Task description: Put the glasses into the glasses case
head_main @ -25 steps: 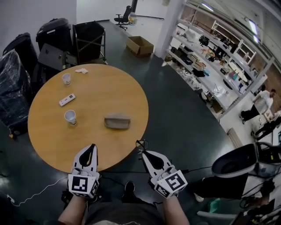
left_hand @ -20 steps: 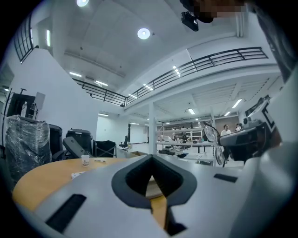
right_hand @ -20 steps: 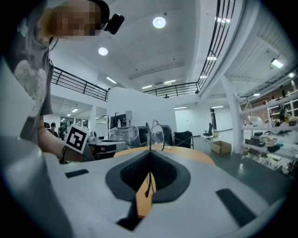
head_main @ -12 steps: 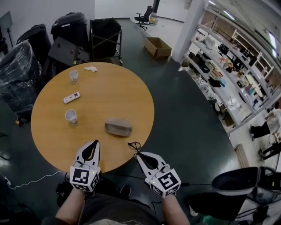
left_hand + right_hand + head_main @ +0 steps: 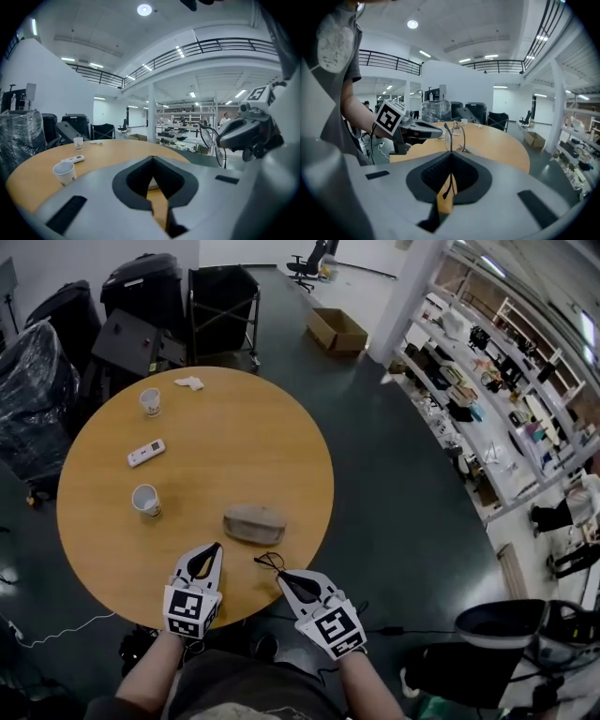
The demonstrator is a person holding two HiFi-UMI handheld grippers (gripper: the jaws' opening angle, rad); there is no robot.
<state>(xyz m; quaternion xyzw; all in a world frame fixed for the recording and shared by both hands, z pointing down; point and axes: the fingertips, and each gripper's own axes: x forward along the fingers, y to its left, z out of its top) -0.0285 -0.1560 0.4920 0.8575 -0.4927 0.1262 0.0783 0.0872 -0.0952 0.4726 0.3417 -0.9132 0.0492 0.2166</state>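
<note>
A grey glasses case point(image 5: 253, 523) lies closed on the round wooden table point(image 5: 234, 446), near its front edge. My right gripper point(image 5: 279, 576) is shut on one temple of thin black-framed glasses point(image 5: 269, 562), which stick out just right of the case. In the right gripper view the glasses point(image 5: 454, 135) stand upright beyond the jaws of the right gripper point(image 5: 450, 157). My left gripper point(image 5: 217, 547) is shut with nothing in it, its tip over the table just front-left of the case. In the left gripper view its pads point(image 5: 140, 180) meet at the tip, and the glasses point(image 5: 211, 140) hang at right.
Two paper cups point(image 5: 145, 500) point(image 5: 150, 401), a white remote point(image 5: 144, 453) and a crumpled tissue point(image 5: 190, 382) lie on the table's left and far side. Black cases and a cart point(image 5: 223, 306) stand behind the table. Shelving point(image 5: 487, 381) runs along the right.
Both grippers have moved forward from below the table's edge to over it, closer to the case. The right one still carries the glasses.
</note>
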